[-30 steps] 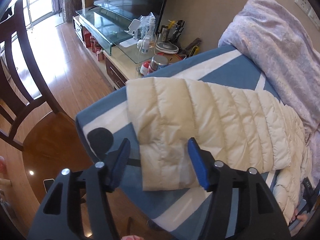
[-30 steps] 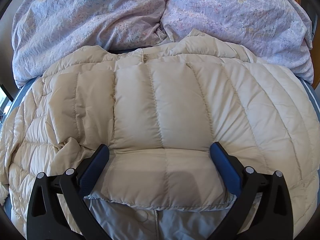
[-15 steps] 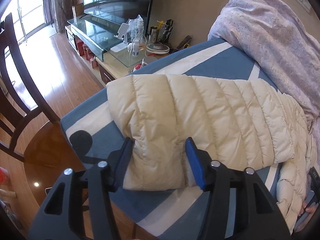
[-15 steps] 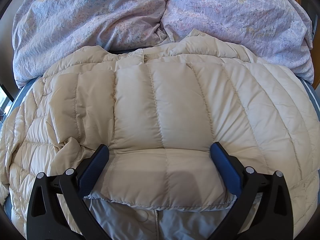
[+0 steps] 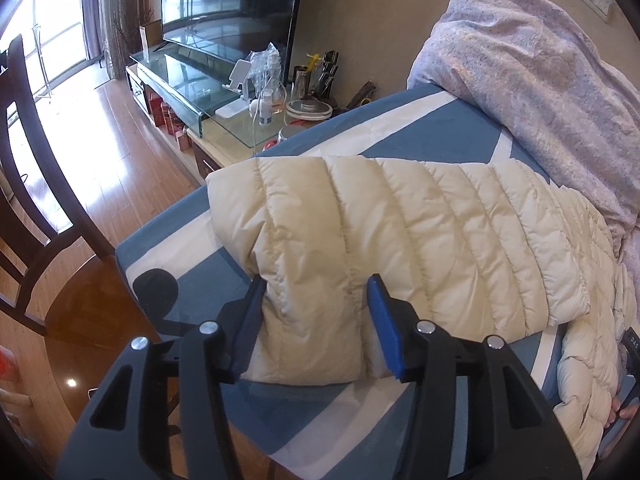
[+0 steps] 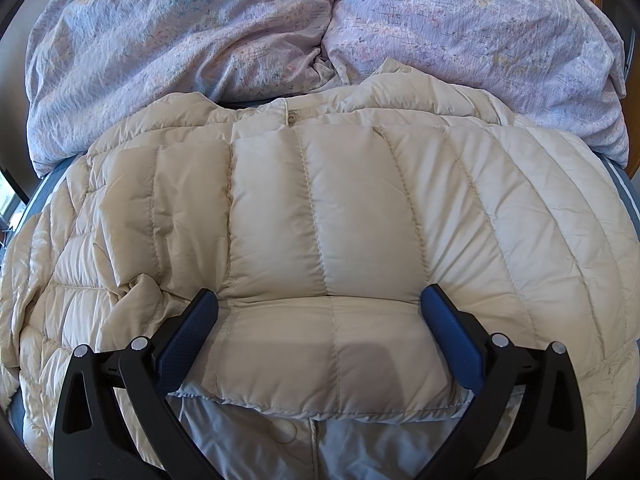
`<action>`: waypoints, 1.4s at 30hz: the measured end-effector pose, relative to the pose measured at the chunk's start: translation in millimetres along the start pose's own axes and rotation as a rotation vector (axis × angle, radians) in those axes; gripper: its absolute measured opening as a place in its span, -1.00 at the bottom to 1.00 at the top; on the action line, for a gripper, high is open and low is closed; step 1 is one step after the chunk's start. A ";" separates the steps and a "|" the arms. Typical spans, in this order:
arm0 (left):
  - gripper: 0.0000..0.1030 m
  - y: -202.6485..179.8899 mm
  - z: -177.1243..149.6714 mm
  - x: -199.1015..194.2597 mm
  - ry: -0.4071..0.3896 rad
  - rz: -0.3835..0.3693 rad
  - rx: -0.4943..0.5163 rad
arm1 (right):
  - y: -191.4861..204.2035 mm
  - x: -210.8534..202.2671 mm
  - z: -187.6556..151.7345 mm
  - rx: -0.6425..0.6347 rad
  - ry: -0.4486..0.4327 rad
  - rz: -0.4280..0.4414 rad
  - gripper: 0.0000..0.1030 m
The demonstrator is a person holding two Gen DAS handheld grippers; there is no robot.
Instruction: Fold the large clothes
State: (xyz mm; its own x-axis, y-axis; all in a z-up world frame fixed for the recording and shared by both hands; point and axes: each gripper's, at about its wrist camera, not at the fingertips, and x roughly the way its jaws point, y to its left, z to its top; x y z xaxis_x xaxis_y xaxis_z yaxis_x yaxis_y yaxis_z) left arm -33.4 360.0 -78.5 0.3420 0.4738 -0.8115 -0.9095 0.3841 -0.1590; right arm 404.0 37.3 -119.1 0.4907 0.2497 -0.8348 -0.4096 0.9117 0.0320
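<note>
On the bed (image 5: pixel 400 128), left hand-held gripper (image 5: pixel 316 292) clenched around jacket sleeve (image 5: pixel 400 232); right hand-held gripper (image 6: pixel 320 300) released.

Quilt (image 6: pixel 200 40) blocks beyond the jacket (image 6: pixel 320 200); bare sheet (image 5: pixel 440 128) lies leftward.

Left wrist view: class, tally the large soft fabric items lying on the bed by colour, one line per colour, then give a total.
Cream: 1, the quilted down jacket, its sleeve end between the fingers of the left gripper.
Lilac floral: 1, the duvet bunched at the wall end.
Blue and white: 1, the bedsheet beneath both.
Total: 3
</note>
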 end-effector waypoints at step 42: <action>-0.93 -191.8 25.6 -85.6 -0.170 -0.293 0.308 | 2.4 -0.7 4.6 -0.033 0.042 -0.015 0.97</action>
State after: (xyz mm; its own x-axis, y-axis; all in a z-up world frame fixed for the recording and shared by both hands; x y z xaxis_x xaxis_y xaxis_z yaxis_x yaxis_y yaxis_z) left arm 117.9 266.1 35.9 0.6313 0.4238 -0.6495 -0.6650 0.7268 -0.1722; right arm 406.3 40.9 -115.9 0.4643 0.2218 -0.8575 -0.4283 0.9036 0.0018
